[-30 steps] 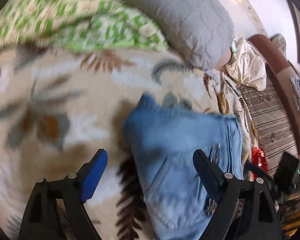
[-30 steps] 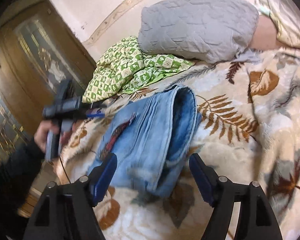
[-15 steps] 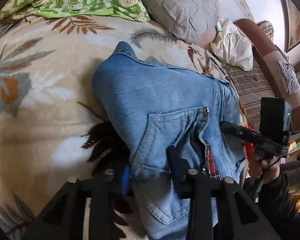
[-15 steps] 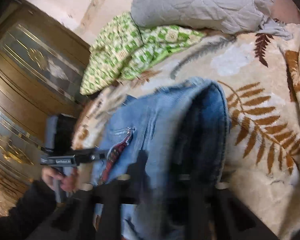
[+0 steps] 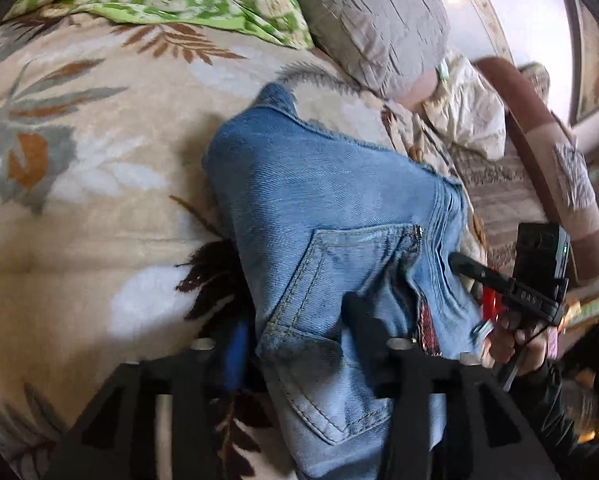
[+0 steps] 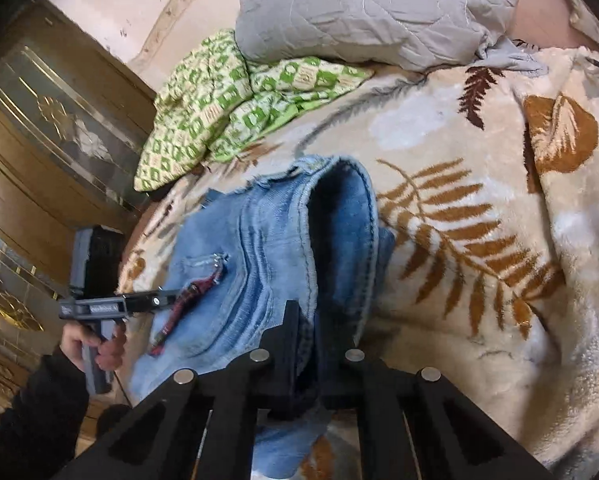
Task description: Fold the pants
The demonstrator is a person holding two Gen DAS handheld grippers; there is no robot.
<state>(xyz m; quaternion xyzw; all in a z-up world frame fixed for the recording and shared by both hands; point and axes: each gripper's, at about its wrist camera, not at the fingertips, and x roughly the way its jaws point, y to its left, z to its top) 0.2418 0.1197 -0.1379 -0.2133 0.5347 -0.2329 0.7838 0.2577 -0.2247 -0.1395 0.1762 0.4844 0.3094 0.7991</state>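
Note:
Folded light blue jeans (image 5: 319, 208) lie on a cream leaf-print blanket (image 5: 79, 200). My left gripper (image 5: 299, 332) is shut on the jeans' near edge by the back pocket (image 5: 339, 280). In the right wrist view the jeans (image 6: 267, 240) show a doubled fold, and my right gripper (image 6: 307, 332) is shut on the seam edge. Each view shows the other hand-held gripper at the opposite side of the jeans: the right one (image 5: 499, 284), the left one (image 6: 119, 304).
A grey pillow (image 6: 379, 8) and a green checked cloth (image 6: 227, 100) lie at the head of the bed. A wooden glass-front cabinet (image 6: 31, 152) stands to the left. A striped sofa (image 5: 539, 168) with a cream cloth (image 5: 471, 120) stands beyond the bed.
Both grippers were open a second ago, moved onto the jeans and closed on their edges. Since half a second ago they stay clamped, with only a small shift of the views.

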